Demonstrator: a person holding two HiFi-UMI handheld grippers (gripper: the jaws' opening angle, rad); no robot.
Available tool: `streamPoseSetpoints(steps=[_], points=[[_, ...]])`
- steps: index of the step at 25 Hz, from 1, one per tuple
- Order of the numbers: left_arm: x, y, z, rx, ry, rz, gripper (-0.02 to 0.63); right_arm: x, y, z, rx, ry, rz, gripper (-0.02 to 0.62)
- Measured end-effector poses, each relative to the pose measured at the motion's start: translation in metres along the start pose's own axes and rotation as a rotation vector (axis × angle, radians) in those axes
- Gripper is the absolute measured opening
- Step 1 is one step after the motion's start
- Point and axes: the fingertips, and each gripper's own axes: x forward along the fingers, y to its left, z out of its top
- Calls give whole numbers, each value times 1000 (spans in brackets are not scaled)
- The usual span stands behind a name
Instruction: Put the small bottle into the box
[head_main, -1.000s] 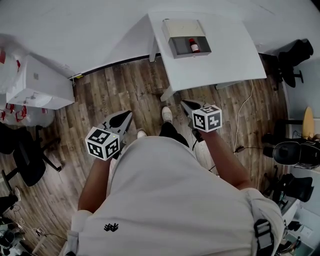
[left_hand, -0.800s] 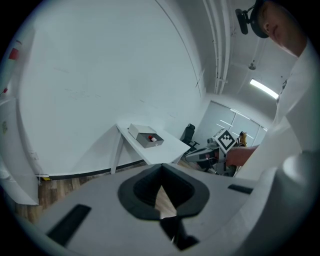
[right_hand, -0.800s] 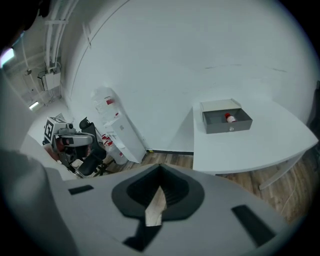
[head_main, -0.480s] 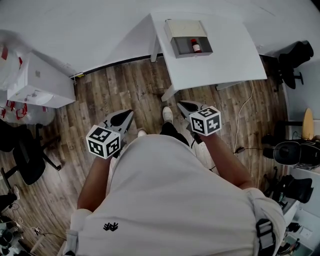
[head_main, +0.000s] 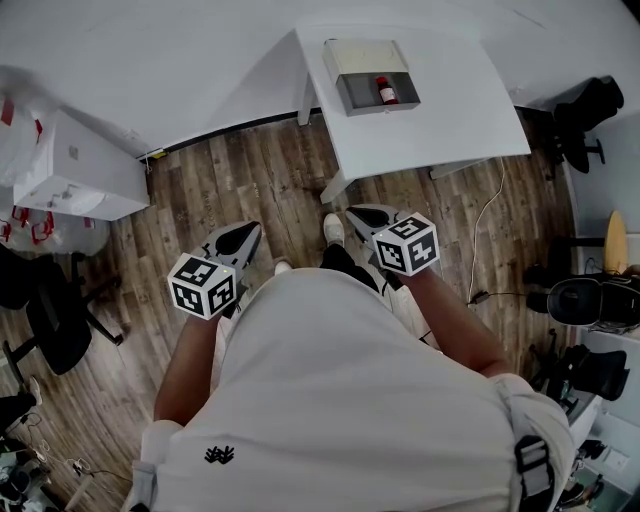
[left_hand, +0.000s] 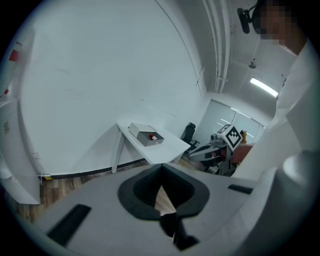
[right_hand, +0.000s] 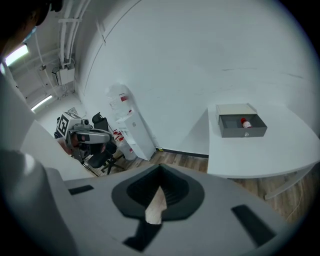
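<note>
Right gripper (head_main: 353, 211) edged left | small bottle (head_main: 384, 92) lies in box (head_main: 365, 55); detail indistinct

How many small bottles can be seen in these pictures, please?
1. The small bottle lies inside the open box on the white table. Clutter at the room's edges could hide more.

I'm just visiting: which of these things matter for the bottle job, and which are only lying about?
Job: small bottle, box holding it, white table, left tool, right tool, both shut and empty.
Lying about: white cabinet, office chair, floor cable.
</note>
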Motion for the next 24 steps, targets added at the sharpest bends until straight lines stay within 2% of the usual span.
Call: streamPoseSetpoints(steps=[5, 10, 15, 19, 24], points=[[10, -11, -7, -5, 23, -45, 6, -11, 2, -6, -5, 1, -27, 6], [20, -20, -18, -13, 48, -86, 6, -29, 3, -26, 35, 8, -58, 6], [27, -24, -15, -2, 59, -72, 6, -42, -1, -39, 53, -3, -52, 5], [35, -27, -4, -9, 45, -28, 6, -53, -8, -41, 46, -32, -31, 5], [62, -61, -11, 13, 90, -11, 6, -92, -24, -62, 32, -53, -21, 5]])
